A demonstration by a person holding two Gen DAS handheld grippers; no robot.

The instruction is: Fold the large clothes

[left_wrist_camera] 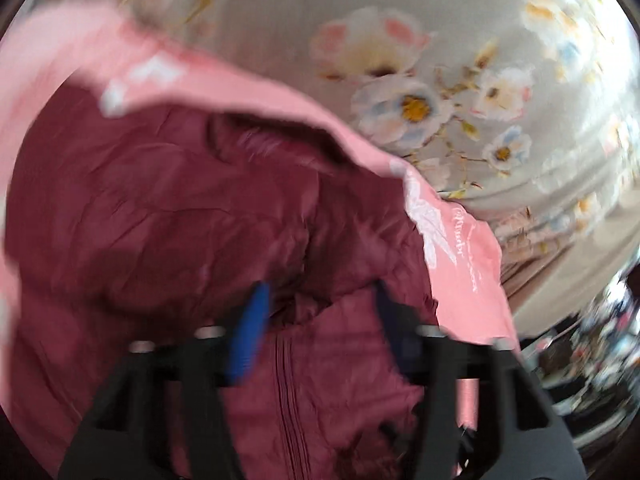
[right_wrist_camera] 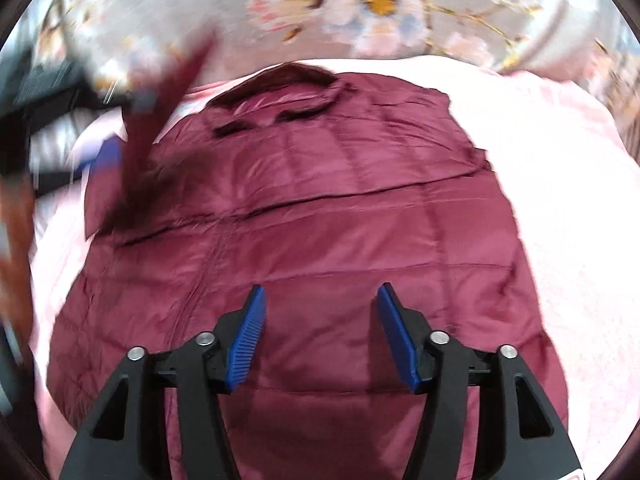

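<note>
The maroon quilted jacket lies spread on a pink blanket, collar toward the far edge, over a floral bedsheet. The right gripper hangs above its lower half, jaws apart and empty. The left gripper, also released, hovers over the zipper.

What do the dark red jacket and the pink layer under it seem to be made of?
Jacket: looks like thin, shiny synthetic shell, probably padded; stitched quilt lines, soft puffed panels and a sheen. Pink layer: seems a soft, matte, fuzzy fabric, perhaps fleece; no shine, though blur leaves it open.
</note>
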